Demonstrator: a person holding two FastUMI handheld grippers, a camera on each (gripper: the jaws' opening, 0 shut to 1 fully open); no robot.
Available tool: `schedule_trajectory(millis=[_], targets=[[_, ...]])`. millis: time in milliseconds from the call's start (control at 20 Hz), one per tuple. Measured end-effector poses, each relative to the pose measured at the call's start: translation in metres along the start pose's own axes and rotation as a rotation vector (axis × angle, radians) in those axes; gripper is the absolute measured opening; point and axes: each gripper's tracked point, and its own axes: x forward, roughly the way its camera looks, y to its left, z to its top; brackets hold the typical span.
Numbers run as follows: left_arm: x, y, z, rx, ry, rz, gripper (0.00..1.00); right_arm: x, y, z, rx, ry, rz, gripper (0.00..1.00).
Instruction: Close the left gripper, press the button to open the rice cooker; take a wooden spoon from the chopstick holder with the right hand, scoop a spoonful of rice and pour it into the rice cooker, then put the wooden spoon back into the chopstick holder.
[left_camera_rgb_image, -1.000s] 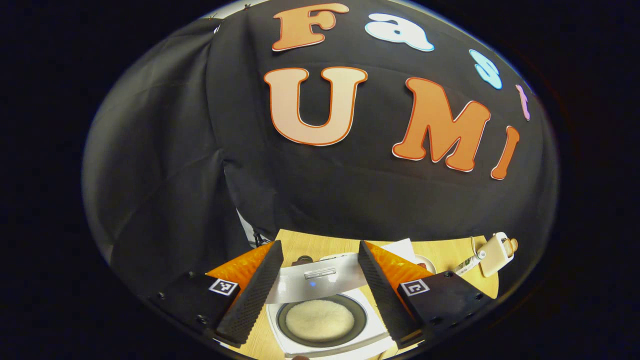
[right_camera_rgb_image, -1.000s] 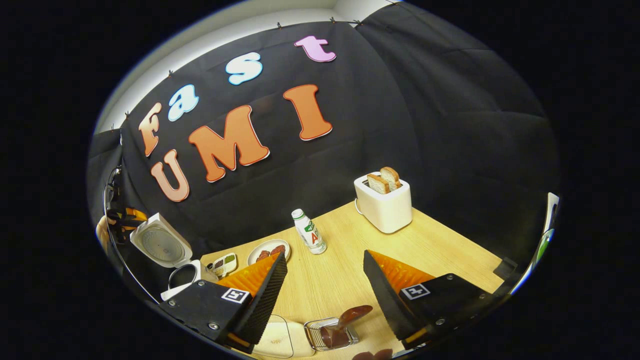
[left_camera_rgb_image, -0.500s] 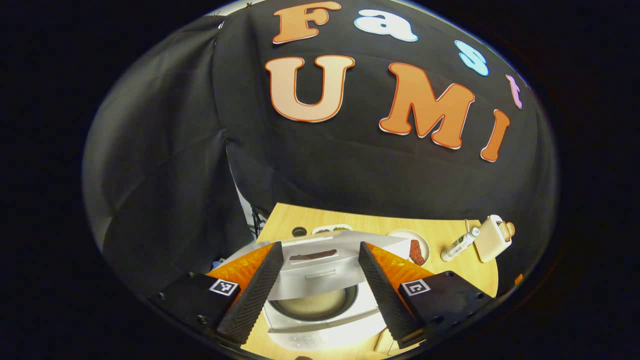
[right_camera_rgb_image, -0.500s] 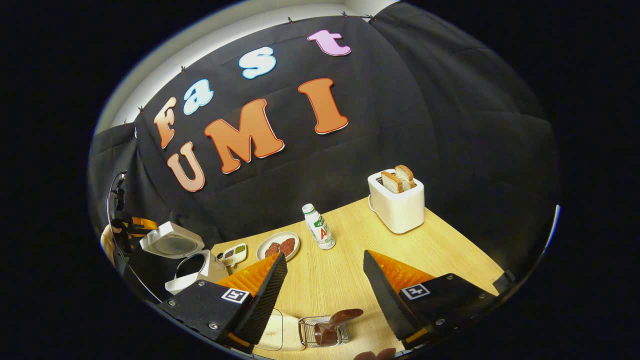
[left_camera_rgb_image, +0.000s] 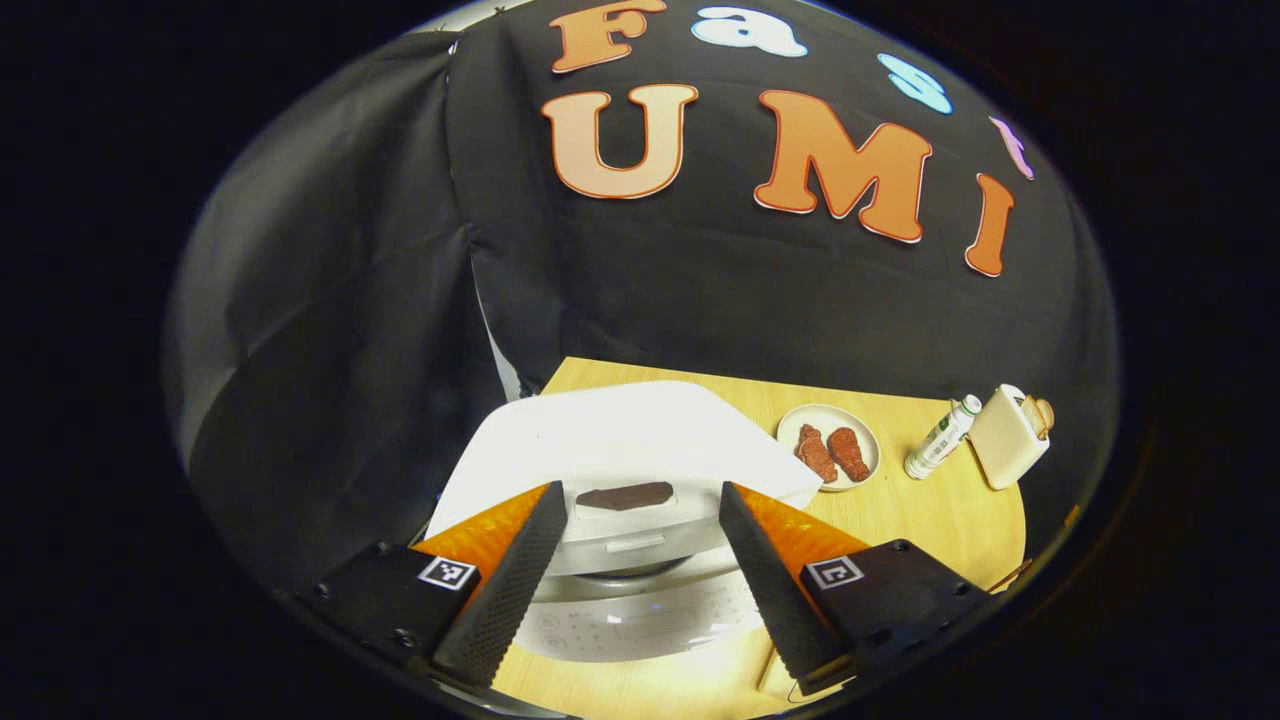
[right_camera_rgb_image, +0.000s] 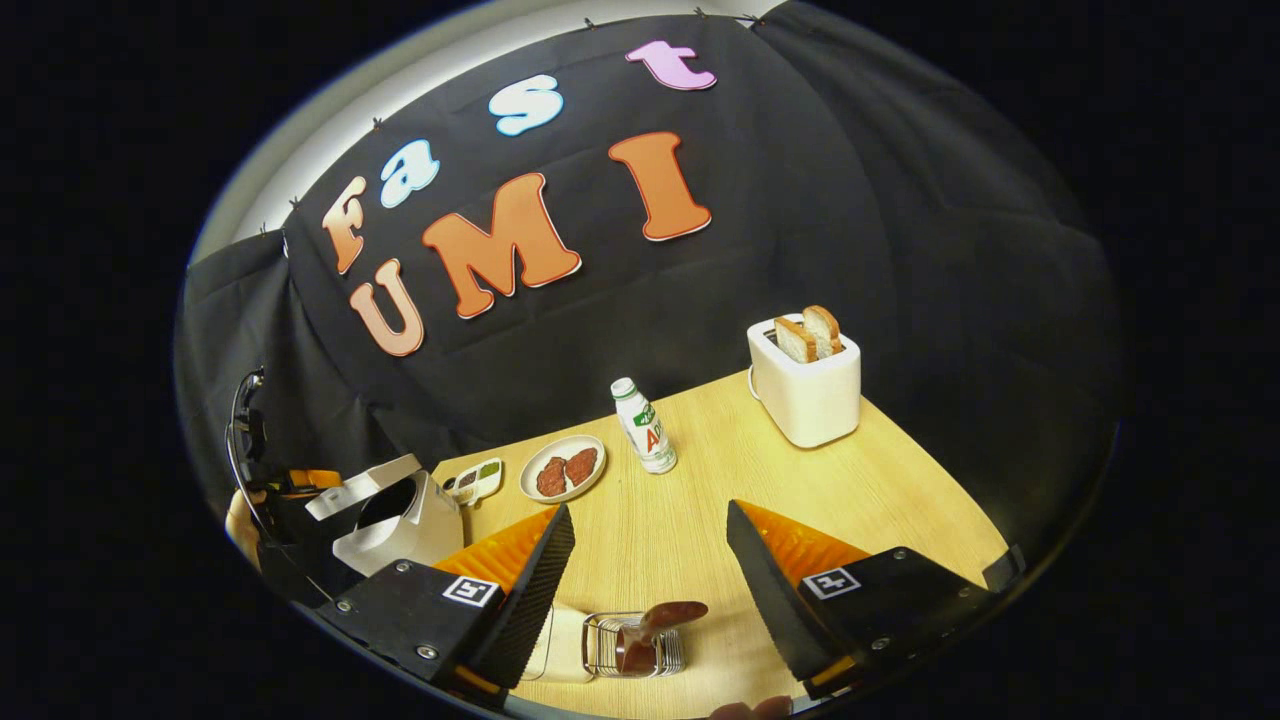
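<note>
Black cloth forms the booth wall across the upper part of both views, and a light wooden table (right_camera_rgb_image: 700, 520) occupies the lower part. In the left gripper view, the left gripper (left_camera_rgb_image: 640, 570) is seen at the bottom centre with its jaws spread wide and nothing held between them. The white rice cooker (left_camera_rgb_image: 620, 450) is located directly beyond these fingers, in the lower centre of the frame; its lid (left_camera_rgb_image: 610, 435) is lowered nearly onto the body, with a narrow gap left at the front edge, and the control panel is visible below that gap. A plate (left_camera_rgb_image: 829, 446) carrying two brown pieces is placed to the right of the cooker, followed by a small bottle (left_camera_rgb_image: 942, 437) and a toaster (left_camera_rgb_image: 1008, 437) at the right edge. In the right gripper view, the right gripper (right_camera_rgb_image: 650, 575) is seen at the bottom centre, jaws likewise spread and empty. A wire chopstick holder (right_camera_rgb_image: 632, 645) stands on the table at the bottom of the frame between the fingers, and the wooden spoon (right_camera_rgb_image: 655, 625) is lodged in it with its bowl tilted toward the right. The rice cooker (right_camera_rgb_image: 395, 515) is seen at the lower left of this view, with its lid partly raised. The plate (right_camera_rgb_image: 563, 467), the bottle (right_camera_rgb_image: 643, 425) and the toaster (right_camera_rgb_image: 806, 375), holding two slices of bread, are arranged across the centre.
</note>
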Motion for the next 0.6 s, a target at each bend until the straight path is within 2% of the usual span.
schedule_trajectory(millis=[100, 400, 450, 600], targets=[[0.002, -0.002, -0.014, -0.013, -0.002, 0.004, 1.0, -0.001, -0.003, -0.005, -0.005, 0.015, 0.002, 0.95], [0.022, 0.002, -0.075, -0.067, 0.092, 0.046, 1.0, -0.004, -0.007, -0.009, -0.019, 0.034, 0.003, 0.95], [0.023, 0.007, -0.078, -0.045, 0.083, 0.07, 1.0, -0.004, -0.008, -0.009, -0.02, 0.033, 0.002, 0.95], [0.028, 0.005, -0.079, -0.1, 0.043, 0.063, 1.0, -0.006, -0.01, -0.009, -0.02, 0.032, -0.004, 0.95]])
